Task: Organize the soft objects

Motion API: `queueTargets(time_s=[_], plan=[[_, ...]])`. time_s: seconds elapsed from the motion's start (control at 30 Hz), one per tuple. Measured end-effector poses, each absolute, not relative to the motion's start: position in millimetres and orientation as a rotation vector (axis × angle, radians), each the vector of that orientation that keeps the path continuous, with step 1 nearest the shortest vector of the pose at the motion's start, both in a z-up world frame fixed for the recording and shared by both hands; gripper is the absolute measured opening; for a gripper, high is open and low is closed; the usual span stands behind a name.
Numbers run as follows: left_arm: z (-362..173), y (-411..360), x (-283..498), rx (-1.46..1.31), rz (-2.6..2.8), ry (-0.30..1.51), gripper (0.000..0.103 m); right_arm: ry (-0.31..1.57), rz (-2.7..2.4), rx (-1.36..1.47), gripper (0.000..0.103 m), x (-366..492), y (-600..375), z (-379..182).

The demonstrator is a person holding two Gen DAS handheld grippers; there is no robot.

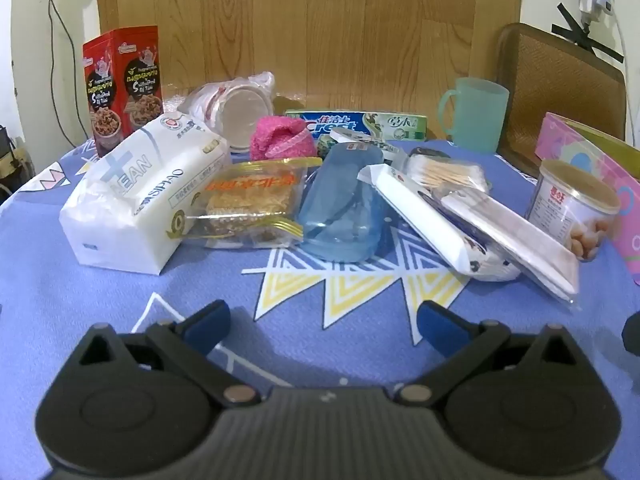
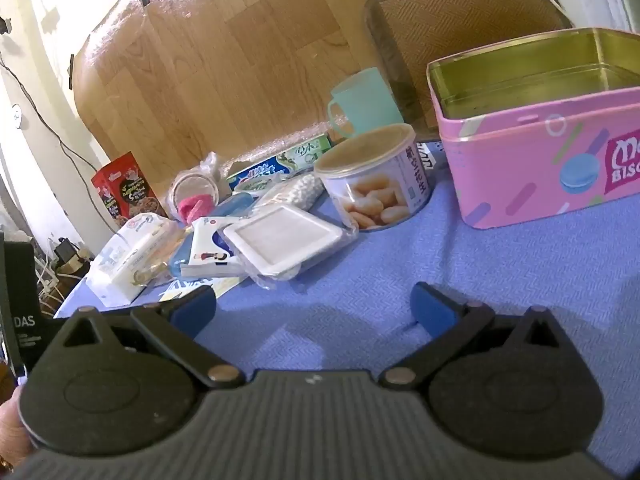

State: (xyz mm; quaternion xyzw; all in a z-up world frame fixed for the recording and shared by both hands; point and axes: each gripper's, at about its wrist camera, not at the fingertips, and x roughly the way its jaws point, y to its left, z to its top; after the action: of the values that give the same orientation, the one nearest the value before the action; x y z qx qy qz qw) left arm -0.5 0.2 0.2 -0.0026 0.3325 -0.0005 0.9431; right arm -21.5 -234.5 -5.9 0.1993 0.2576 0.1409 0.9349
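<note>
Both the left gripper (image 1: 322, 322) and the right gripper (image 2: 314, 306) stand wide with nothing between the fingers, above the blue surface (image 1: 120, 300). The pink tin (image 2: 536, 152) stands open. To its left stands the snack can (image 2: 372, 176), then the white pads packet (image 2: 282, 240), the pink fluffy cloth (image 1: 280, 138) and the tissue pack (image 1: 136, 196) farthest.

Tissue pack (image 1: 132, 196) left of snack packet (image 1: 252, 204), tin (image 2: 536, 128) far right.
</note>
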Motion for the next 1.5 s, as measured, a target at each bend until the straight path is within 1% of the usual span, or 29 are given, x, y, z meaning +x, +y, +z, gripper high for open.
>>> queueTargets(time_s=[0.13,0.17,0.23,0.37,0.43,0.63,0.67,0.7,0.77,0.8,1.03,1.13,1.23,1.3,1.37,1.4,1.47,1.5], plan=[[3.6,8.0,-2.8,0.036,-0.079,0.695,0.103,0.534,0.289,0.393,0.103,-22.4,-233.0,-4.4],[3.6,8.7,-0.7,0.045,-0.084,0.704,0.103,0.539,0.299,0.360,0.103,-22.0,-229.2,-2.9],[2.9,16.2,-5.1,0.033,-0.085,0.693,0.103,0.536,0.335,0.262,0.097,-20.9,-218.3,2.7],[3.4,23.9,-7.4,-0.007,-0.113,0.677,0.103,0.485,0.386,0.139,0.097,-10.1,-197.4,16.6],[3.5,26.9,-7.7,-0.031,-0.121,0.668,0.103,0.488,0.407,0.098,0.097,3.5,-192.5,20.5],[5.4,44.3,-10.8,-0.153,-0.151,0.635,0.103,0.560,0.396,0.010,0.097,40.5,-186.3,2.9],[6.2,45.3,-10.7,-0.158,-0.154,0.633,0.103,0.584,0.402,0.018,0.094,46.1,-188.6,-2.0],[6.5,45.6,-10.5,-0.160,-0.156,0.631,0.103,0.589,0.412,0.027,0.089,48.9,-191.7,-5.0],[6.5,45.6,-9.5,-0.161,-0.158,0.632,0.103,0.587,0.411,0.019,0.073,42.6,-190.7,-2.7],[6.6,45.8,-9.4,-0.163,-0.160,0.632,0.103,0.601,0.419,0.028,0.073,44.8,-190.0,0.1],[6.2,48.1,-11.7,-0.176,-0.189,0.623,0.103,0.595,0.435,0.023,0.072,-29.5,-198.3,-0.7],[7.1,50.3,-13.7,-0.201,-0.276,0.633,0.103,0.582,0.425,-0.038,0.072,-62.8,-199.8,-3.4],[10.8,48.9,-20.6,-0.328,-0.414,0.666,0.103,0.561,0.419,-0.122,0.075,-74.3,-194.1,-2.5],[11.3,38.8,-21.8,-0.391,-0.505,0.710,0.103,0.550,0.420,-0.142,0.082,-75.3,-192.2,-5.0],[11.1,23.0,-20.3,-0.395,-0.553,0.754,0.099,0.547,0.422,-0.130,0.085,-72.2,-192.1,-7.1],[10.6,14.6,-18.8,-0.388,-0.572,0.777,0.094,0.542,0.423,-0.127,0.086,-73.0,-192.5,-8.6],[8.6,-0.5,-17.3,-0.358,-0.579,0.799,0.090,0.533,0.428,-0.136,0.085,-72.9,-193.3,-10.8],[8.2,-6.7,-17.6,-0.347,-0.584,0.805,0.073,0.525,0.426,-0.141,0.082,-75.9,-193.6,-12.8]])
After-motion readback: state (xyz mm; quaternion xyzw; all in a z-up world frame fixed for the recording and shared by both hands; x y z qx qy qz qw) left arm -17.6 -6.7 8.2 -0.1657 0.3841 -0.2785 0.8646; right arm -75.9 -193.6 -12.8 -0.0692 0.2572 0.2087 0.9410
